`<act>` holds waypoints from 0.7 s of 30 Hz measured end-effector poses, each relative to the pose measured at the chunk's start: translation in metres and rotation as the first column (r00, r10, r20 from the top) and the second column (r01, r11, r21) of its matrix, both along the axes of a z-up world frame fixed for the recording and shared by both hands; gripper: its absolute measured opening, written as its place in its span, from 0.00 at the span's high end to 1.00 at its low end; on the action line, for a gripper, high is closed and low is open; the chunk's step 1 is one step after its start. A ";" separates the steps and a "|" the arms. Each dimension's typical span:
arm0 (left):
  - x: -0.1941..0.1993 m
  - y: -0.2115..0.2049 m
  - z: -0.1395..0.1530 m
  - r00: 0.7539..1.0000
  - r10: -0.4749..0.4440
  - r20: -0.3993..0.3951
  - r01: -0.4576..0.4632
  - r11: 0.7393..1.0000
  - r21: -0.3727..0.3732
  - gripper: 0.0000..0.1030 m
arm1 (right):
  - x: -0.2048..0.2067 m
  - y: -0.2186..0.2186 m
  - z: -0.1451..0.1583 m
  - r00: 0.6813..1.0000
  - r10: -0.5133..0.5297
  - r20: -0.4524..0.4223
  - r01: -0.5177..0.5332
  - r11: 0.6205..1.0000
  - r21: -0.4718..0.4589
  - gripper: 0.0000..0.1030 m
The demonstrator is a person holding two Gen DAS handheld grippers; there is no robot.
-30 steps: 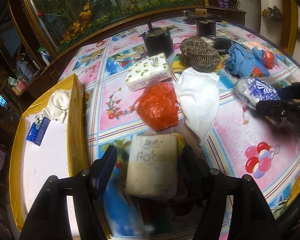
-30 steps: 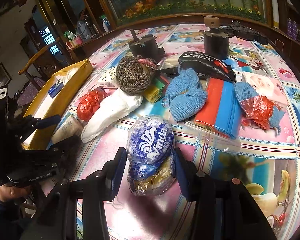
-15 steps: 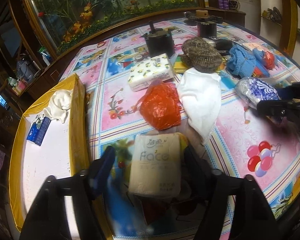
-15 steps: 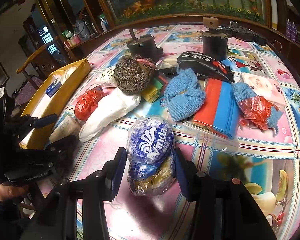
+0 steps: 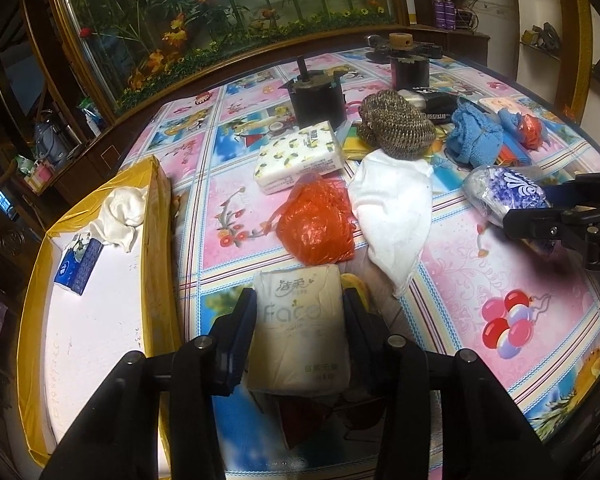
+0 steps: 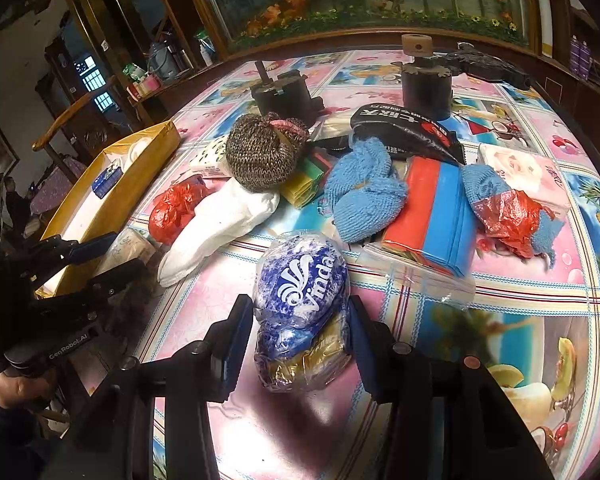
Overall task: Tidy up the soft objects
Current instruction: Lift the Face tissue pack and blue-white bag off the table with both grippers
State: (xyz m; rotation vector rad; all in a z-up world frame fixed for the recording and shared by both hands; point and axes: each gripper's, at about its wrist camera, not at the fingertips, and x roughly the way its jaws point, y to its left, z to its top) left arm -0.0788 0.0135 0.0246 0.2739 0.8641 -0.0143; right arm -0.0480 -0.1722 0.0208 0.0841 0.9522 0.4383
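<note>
In the left wrist view, the left gripper (image 5: pixel 300 320) is closing its jaws on a cream soft pack of tissues with the word "Face" printed on it (image 5: pixel 298 332). The pack lies between the two fingers, and both pads touch its sides. Just ahead of the fingers lie a crumpled orange plastic bag (image 5: pixel 316 228) and a white cloth (image 5: pixel 392 216). To the left of the gripper stands a yellow box with a white inside (image 5: pixel 156 208); it holds a small blue tissue pack (image 5: pixel 78 266) and a white crumpled cloth (image 5: pixel 122 216).

In the right wrist view, the right gripper (image 6: pixel 300 320) holds its jaws partly apart around a blue and white "Vinda" plastic-wrapped bundle (image 6: pixel 300 292) that rests on the patterned tablecloth (image 6: pixel 520 292). Both pads seem to touch the sides of the bundle. Ahead and a little to the right of the fingers lie a light blue knitted piece (image 6: pixel 364 192) and a red and blue folded sheet (image 6: pixel 436 208).
</note>
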 end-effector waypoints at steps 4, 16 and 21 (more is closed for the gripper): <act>-0.003 -0.001 0.004 1.000 -0.003 0.016 0.003 1.000 -0.001 0.59 | -0.001 0.000 0.001 1.000 -0.006 0.006 0.006 1.000 -0.005 0.49; -0.011 0.005 0.020 0.998 0.001 0.069 -0.001 1.000 -0.003 0.59 | -0.010 0.011 0.007 1.000 0.003 0.022 -0.003 1.000 -0.017 0.49; -0.015 0.007 0.025 0.996 0.007 0.089 -0.006 1.000 -0.002 0.59 | -0.014 0.022 0.013 0.999 0.023 0.034 -0.022 0.999 -0.025 0.49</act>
